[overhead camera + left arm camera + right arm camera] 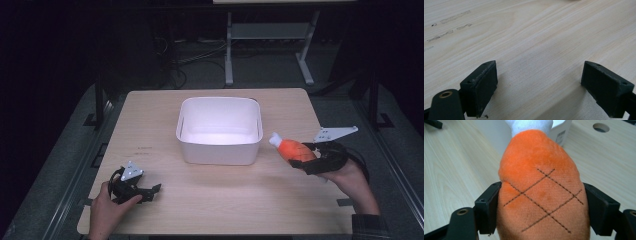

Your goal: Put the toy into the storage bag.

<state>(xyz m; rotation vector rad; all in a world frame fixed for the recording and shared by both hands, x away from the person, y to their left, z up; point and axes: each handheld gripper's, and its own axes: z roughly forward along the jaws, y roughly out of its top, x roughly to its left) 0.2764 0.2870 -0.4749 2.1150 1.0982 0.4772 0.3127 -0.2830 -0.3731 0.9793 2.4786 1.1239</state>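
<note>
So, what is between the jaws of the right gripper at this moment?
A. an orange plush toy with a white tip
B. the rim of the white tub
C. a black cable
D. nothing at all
A: in the right gripper view both pads of the right gripper press the sides of the orange plush toy.

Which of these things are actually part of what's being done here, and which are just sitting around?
In use:
- orange plush toy, clamped in the right gripper
- white tub, probably where it is headed

Just there:
- left gripper, open and empty, low over the table
- metal frame behind the table
</note>
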